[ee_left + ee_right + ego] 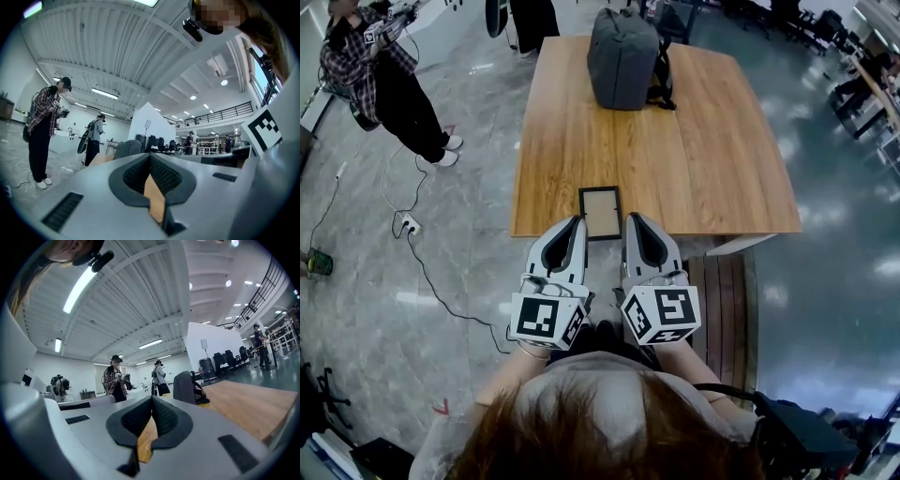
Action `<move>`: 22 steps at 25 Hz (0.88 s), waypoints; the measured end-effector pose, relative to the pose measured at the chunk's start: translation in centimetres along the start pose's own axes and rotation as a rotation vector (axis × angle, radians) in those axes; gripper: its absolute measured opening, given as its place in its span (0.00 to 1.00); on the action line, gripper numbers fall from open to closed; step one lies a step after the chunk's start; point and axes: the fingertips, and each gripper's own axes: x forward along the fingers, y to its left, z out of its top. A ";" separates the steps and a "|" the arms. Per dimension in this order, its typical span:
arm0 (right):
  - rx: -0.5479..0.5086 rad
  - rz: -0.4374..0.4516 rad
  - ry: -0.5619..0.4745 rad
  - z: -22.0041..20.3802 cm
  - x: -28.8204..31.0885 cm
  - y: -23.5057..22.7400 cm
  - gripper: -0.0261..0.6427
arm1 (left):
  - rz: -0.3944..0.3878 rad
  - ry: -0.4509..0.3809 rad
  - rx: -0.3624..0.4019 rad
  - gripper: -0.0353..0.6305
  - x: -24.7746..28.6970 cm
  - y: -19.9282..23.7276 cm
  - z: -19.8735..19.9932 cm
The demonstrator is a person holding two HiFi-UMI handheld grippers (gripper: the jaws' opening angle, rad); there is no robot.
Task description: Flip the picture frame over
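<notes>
The picture frame, dark-rimmed with a pale panel, lies flat at the near edge of the wooden table. My left gripper points at the frame's left near corner and my right gripper at its right near corner, both level with the table edge. In the left gripper view the left gripper has its pads meeting, with only table wood showing through the gap below. In the right gripper view the right gripper is likewise shut with nothing between the pads. Neither gripper view shows the frame.
A grey backpack stands at the table's far side. A person stands on the floor at far left. A power strip with a cable lies on the floor left of the table. A slatted wooden bench sits at my right.
</notes>
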 end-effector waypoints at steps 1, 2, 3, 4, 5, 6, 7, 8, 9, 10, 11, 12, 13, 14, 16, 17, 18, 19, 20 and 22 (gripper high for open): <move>-0.013 0.000 0.003 0.0 0.1 0.1 0.06 | 0.005 0.002 0.000 0.06 0.0 0.1 0.0; -0.025 0.001 0.006 0.0 0.2 0.2 0.06 | 0.009 0.004 -0.001 0.06 0.0 0.1 0.0; -0.037 0.002 0.007 0.0 0.3 0.3 0.06 | 0.014 0.006 -0.005 0.06 0.0 0.2 0.0; -0.045 0.005 0.007 0.0 0.3 0.4 0.06 | 0.019 0.009 -0.010 0.06 0.0 0.3 -0.1; -0.050 0.008 0.006 0.0 0.4 0.6 0.06 | 0.026 0.012 -0.015 0.06 -0.1 0.4 -0.2; -0.053 0.012 0.006 -0.1 0.4 0.7 0.06 | 0.032 0.014 -0.019 0.06 -0.2 0.5 -0.3; -0.055 0.018 0.005 -0.1 0.5 0.9 0.06 | 0.038 0.017 -0.022 0.06 -0.2 0.6 -0.4; -0.056 0.023 0.005 -0.2 0.5 1.0 0.06 | 0.044 0.020 -0.021 0.06 -0.3 0.7 -0.4; -0.057 0.028 0.004 -0.2 0.5 1.2 0.06 | 0.049 0.021 -0.020 0.06 -0.3 0.7 -0.4; -0.059 0.033 0.003 -0.2 0.5 1.3 0.06 | 0.051 0.022 -0.020 0.06 -0.3 0.8 -0.4; -0.062 0.036 0.004 -0.3 0.5 1.4 0.06 | 0.053 0.021 -0.022 0.06 -0.3 0.8 -0.3; -0.064 0.039 0.005 -0.3 0.6 1.5 0.06 | 0.054 0.021 -0.025 0.06 -0.4 0.9 -0.3; -0.064 0.042 0.006 -0.3 0.6 1.7 0.06 | 0.054 0.022 -0.028 0.06 -0.4 0.9 -0.3; -0.063 0.046 0.007 -0.3 0.7 1.8 0.06 | 0.054 0.022 -0.031 0.06 -0.4 0.9 -0.2; -0.054 0.053 0.007 -0.3 0.8 2.0 0.06 | 0.050 0.022 -0.034 0.06 -0.3 0.9 -0.2; -0.050 0.056 0.006 -0.2 0.8 2.0 0.06 | 0.047 0.023 -0.033 0.06 -0.3 0.8 -0.2; -0.049 0.057 0.006 -0.2 0.8 2.0 0.06 | 0.045 0.023 -0.033 0.06 -0.2 0.7 -0.2; -0.051 0.058 0.006 -0.2 0.8 2.0 0.06 | 0.043 0.023 -0.034 0.06 -0.2 0.7 -0.3; -0.053 0.059 0.006 -0.2 0.8 2.0 0.06 | 0.043 0.022 -0.036 0.06 -0.2 0.7 -0.3; -0.054 0.060 0.006 -0.3 0.7 2.1 0.06 | 0.042 0.020 -0.038 0.06 -0.3 0.6 -0.3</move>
